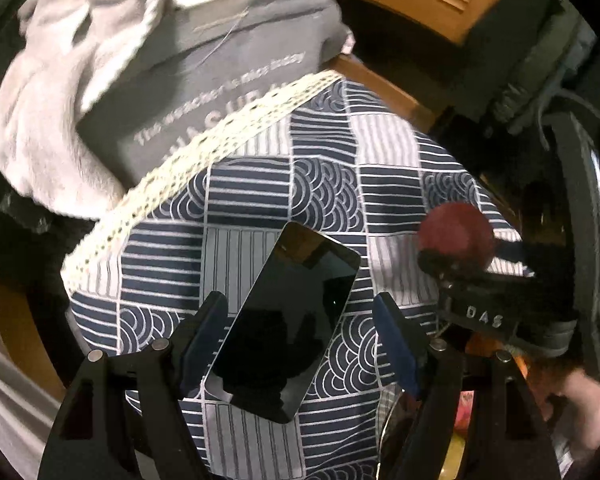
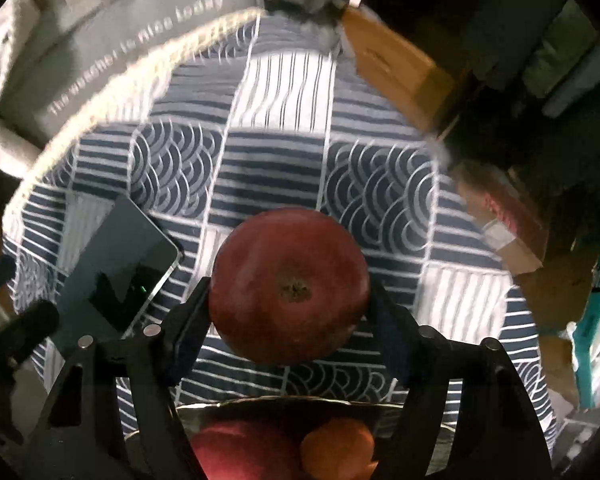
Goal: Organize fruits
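A patterned blue-and-white cloth (image 2: 276, 160) is covering the counter. The right gripper (image 2: 290, 304) is pointing down with its jaws clamped on the red apple (image 2: 290, 284), just beyond the bowl (image 2: 228, 406). The left gripper (image 1: 300, 340), jaws apart, is hovering over a phone (image 1: 292, 320), farther from the bowl.

R gripper (image 2: 290, 300) has its pads against both sides of a red apple (image 2: 290, 284), above the patterned cloth (image 2: 276, 152). Below: a bowl (image 2: 228, 406) w/ a red fruit (image 2: 236, 456) & an orange one (image 2: 336, 448). A phone (image 2: 116, 276) lies to the left.
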